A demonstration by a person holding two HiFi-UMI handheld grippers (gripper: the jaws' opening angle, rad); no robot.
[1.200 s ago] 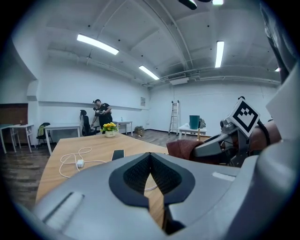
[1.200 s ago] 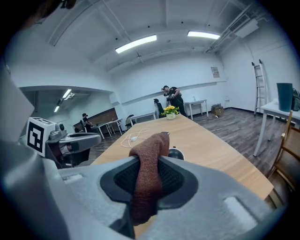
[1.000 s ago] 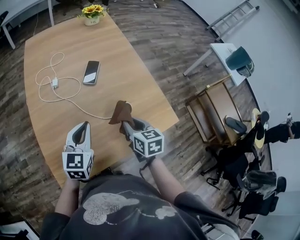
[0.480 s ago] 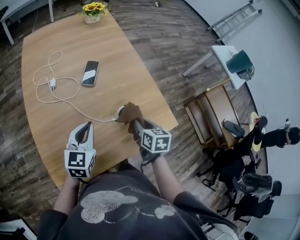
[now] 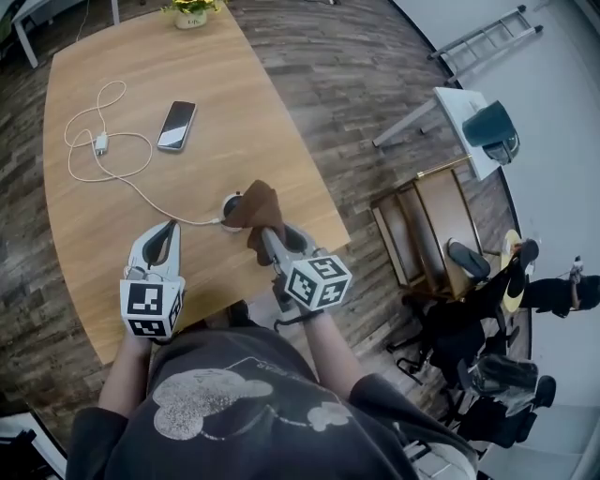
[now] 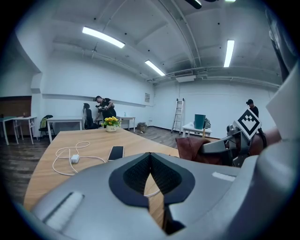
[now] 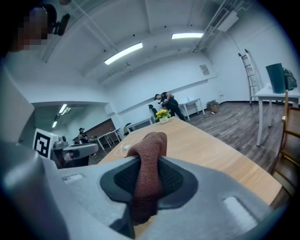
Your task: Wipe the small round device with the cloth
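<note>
A brown cloth (image 5: 255,208) hangs from my right gripper (image 5: 265,234), whose jaws are shut on it near the table's front edge. The cloth lies over the right side of the small round white device (image 5: 230,201); only the device's left rim shows. A white cable (image 5: 112,173) runs from the device across the wooden table (image 5: 253,103). My left gripper (image 5: 171,228) is shut and empty, just left of the device. In the right gripper view the cloth (image 7: 149,150) stands up between the jaws. The left gripper view shows the cloth (image 6: 192,149) to the right.
A dark phone (image 5: 176,125) lies beside the cable loops and a white charger plug (image 5: 99,142). A pot of yellow flowers (image 5: 190,13) stands at the far end. On the floor to the right are a wooden chair (image 5: 427,225), a small white table (image 5: 459,117) and a ladder (image 5: 487,37).
The right gripper has lowered the cloth from above the table onto the round device. The left gripper has stayed shut in about the same place.
</note>
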